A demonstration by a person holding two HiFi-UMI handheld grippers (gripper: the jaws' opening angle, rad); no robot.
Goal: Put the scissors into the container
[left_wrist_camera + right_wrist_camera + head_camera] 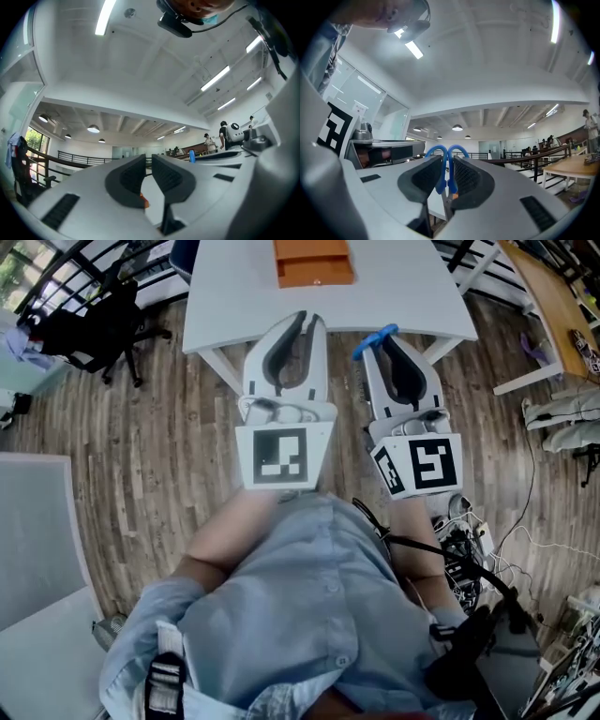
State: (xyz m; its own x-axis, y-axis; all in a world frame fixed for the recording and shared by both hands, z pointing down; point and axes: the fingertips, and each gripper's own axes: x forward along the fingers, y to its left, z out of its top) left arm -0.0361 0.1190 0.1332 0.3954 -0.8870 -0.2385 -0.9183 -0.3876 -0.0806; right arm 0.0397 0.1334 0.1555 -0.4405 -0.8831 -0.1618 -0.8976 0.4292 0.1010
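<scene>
The scissors (375,341) have blue handles, and my right gripper (382,337) is shut on them, held over the wooden floor just short of the white table (394,287). In the right gripper view the two blue handle loops of the scissors (441,180) stick out past the right gripper (447,166); the blades are hidden. The orange container (314,261) stands on the table's far middle, ahead of both grippers. My left gripper (307,320) is beside the right one, shut on nothing. In the left gripper view a sliver of the orange container (144,201) shows below the left gripper (146,161).
A black office chair (94,329) stands at the far left near a railing. A wooden table (553,296) is at the upper right. Cables and gear (469,540) lie on the floor at my right. A grey panel (37,540) is at the left.
</scene>
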